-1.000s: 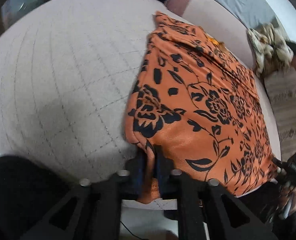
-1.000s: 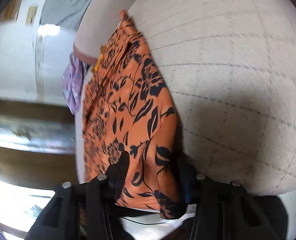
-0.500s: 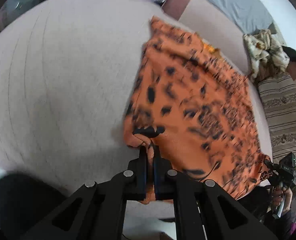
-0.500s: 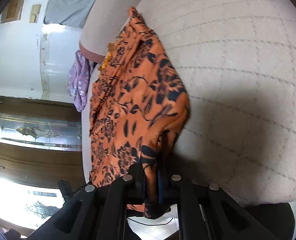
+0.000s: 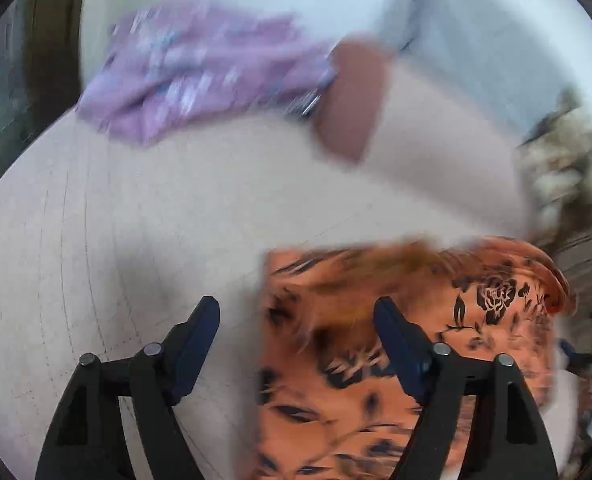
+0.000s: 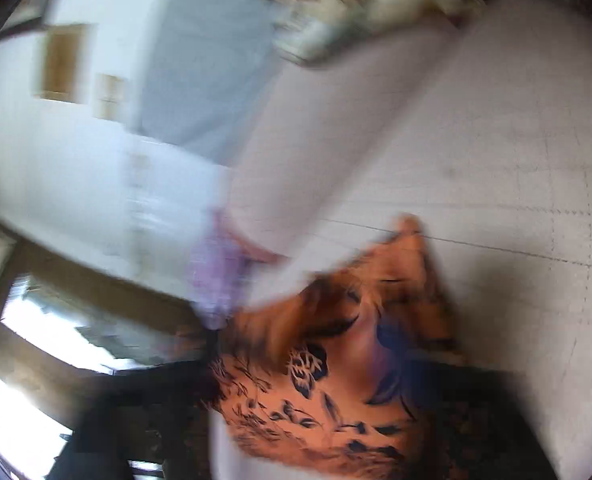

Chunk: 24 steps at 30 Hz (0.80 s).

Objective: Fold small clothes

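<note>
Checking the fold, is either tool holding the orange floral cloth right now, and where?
Neither: left tool is opening, pads clear of the orange cloth; right tool, blurred, also opening.

The garment (image 5: 407, 344) is orange with black flowers and leaves. It lies on a pale beige cushion (image 5: 136, 240) crossed by thin stitched grid lines. A lilac cloth (image 5: 200, 68), blurred, seems flecked with white. The gripper fingers (image 5: 194, 344) are black with dark blue pads.
</note>
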### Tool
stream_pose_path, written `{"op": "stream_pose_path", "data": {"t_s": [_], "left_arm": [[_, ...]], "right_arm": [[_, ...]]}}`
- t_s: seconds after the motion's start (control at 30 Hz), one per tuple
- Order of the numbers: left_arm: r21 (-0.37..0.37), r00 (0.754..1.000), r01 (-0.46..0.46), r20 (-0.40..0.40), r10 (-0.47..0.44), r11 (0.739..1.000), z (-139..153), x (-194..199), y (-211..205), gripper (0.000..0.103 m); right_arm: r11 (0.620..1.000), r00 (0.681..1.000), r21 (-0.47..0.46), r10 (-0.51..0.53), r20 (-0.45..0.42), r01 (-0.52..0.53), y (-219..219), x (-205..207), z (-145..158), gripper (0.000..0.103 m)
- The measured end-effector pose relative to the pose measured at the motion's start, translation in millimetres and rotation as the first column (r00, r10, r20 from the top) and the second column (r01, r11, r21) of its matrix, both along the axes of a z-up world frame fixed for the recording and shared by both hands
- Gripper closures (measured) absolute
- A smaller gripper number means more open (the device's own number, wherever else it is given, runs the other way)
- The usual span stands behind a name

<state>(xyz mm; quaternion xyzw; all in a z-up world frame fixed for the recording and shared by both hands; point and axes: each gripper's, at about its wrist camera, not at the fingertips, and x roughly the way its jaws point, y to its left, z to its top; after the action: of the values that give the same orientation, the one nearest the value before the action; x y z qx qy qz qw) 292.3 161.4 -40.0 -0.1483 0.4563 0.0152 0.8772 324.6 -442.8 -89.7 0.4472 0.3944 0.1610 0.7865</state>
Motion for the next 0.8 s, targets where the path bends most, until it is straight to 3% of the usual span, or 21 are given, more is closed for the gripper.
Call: {"op": "stream_pose_path", "data": {"t_s": [0.03, 0.1, 0.2, 0.27, 0.33, 0.4, 0.47, 0.53, 0.6, 0.67, 0.8], "left_arm": [[-0.023, 0.999, -0.011, -0.035, 0.011, 1.0, -14, 3, 4, 0.024], [-0.06, 0.998, -0.06, -0.031, 0.058, 0.996, -17, -8, 16, 0.024], [-0.034, 0.991, -0.108, 0.078, 0.11, 0.994, 5, -48, 30, 0.023], [-0.069, 0.982, -0.123, 0.134, 0.132, 0.99, 19, -86, 34, 0.023], [-0.142, 0.982, -0.109, 0.136, 0.129, 0.984, 18, -115, 27, 0.022], [-0.221, 0.986, -0.121, 0.09, 0.144, 0.968, 5, -133, 14, 0.021], [-0.297, 0.988, -0.131, 0.041, 0.149, 0.946, -10, -144, -2, 0.021], [-0.314, 0.989, -0.136, 0.018, 0.149, 0.94, -21, -143, -18, 0.021], [-0.285, 0.984, -0.16, 0.035, 0.177, 0.945, -26, -134, -27, 0.021], [-0.256, 0.97, -0.225, 0.026, 0.24, 0.94, -31, -121, -29, 0.021], [-0.221, 0.95, -0.301, 0.017, 0.312, 0.928, -28, -108, -28, 0.02]], "right_arm": [[0.999, 0.999, -0.046, -0.014, -0.032, 0.013, 4, 1, -10, 0.002], [0.999, 0.998, -0.021, -0.045, -0.035, 0.044, 8, -19, -25, 0.002], [0.996, 0.998, -0.081, -0.032, 0.046, 0.036, 17, -69, -13, 0.002], [0.993, 0.998, -0.121, 0.002, 0.069, 0.006, 31, -110, -7, 0.002], [0.992, 0.999, -0.12, 0.027, 0.022, -0.024, 43, -144, -19, 0.002], [0.997, 0.998, -0.076, 0.027, -0.052, -0.031, 53, -160, -39, 0.002], [0.998, 0.997, -0.063, 0.004, -0.081, -0.009, 62, -162, -52, 0.002], [0.998, 0.998, -0.061, -0.031, -0.059, 0.028, 69, -149, -49, 0.002], [0.998, 0.992, 0.001, -0.07, -0.103, 0.071, 71, -132, -56, 0.002], [0.987, 0.972, -0.008, -0.157, -0.173, 0.159, 72, -121, -60, 0.002], [0.957, 0.938, 0.01, -0.282, -0.199, 0.29, 68, -101, -61, 0.003]]}}
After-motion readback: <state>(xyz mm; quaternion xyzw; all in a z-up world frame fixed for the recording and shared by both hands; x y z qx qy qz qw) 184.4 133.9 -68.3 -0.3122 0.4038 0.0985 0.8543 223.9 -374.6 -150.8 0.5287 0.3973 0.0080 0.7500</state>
